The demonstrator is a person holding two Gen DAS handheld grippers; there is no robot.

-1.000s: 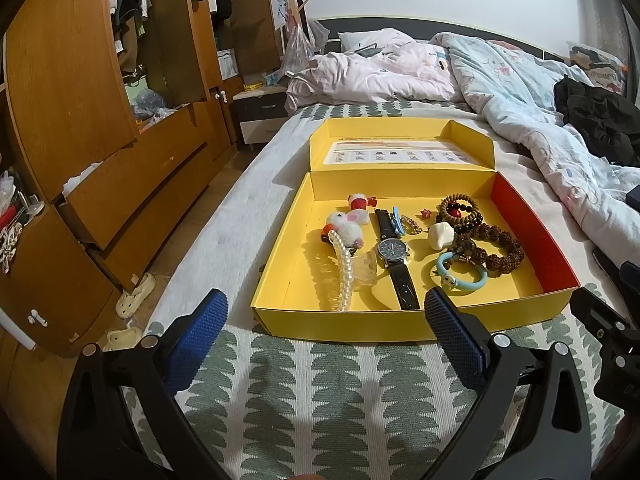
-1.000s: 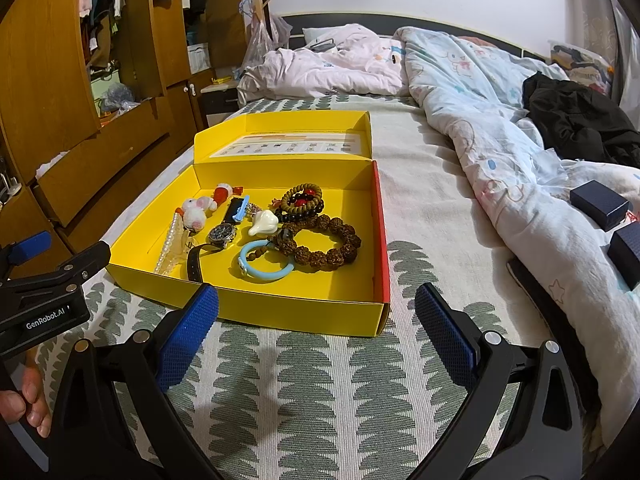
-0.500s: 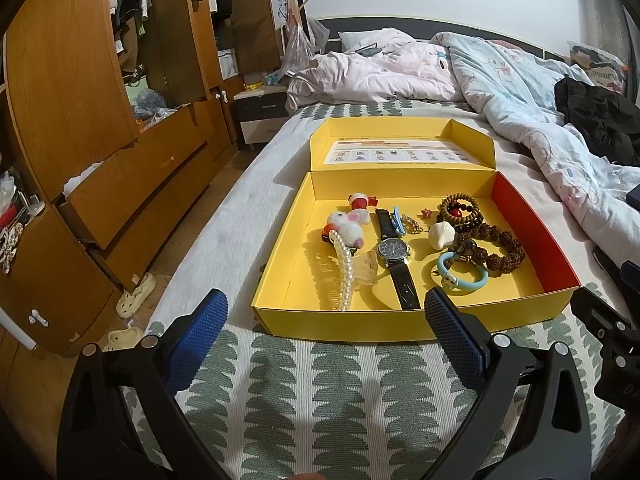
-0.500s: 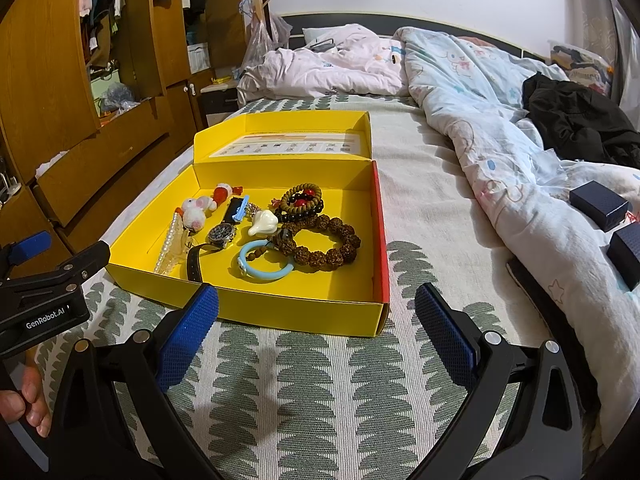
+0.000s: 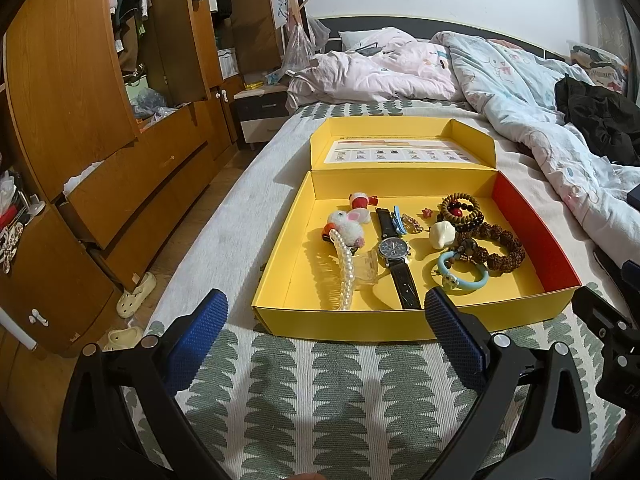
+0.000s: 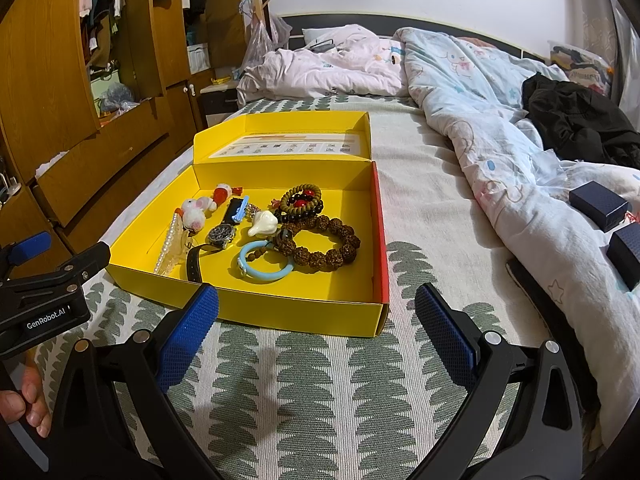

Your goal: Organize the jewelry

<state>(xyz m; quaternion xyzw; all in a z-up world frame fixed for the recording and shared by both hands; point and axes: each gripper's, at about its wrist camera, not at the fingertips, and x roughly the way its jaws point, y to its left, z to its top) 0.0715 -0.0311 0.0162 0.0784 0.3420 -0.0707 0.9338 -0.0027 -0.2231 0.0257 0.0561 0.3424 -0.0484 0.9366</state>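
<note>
On the bed, just short of the yellow box [image 5: 344,322] of jewelry, left gripper [image 5: 326,322] and right gripper [image 6: 316,312] are held spread wide, nothing pinched.

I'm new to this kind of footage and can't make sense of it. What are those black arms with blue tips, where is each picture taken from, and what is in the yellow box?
There is no robot here. A person holds a pair of handheld tongs in each hand, and each carries a wide-angle camera looking forward along its two fingers. One picture looks out from the left tongs, the other from the right tongs; the blue tips are their grip pads. Both stand open and hold nothing.

They hover over a bed with a leaf-patterned cover. On it lies an open yellow box holding jewelry: a wristwatch, a pearl strand, a blue bangle, a brown bead bracelet and a plush bunny clip. In the right view the left tongs also show at the left edge, gripped by a hand.
</note>
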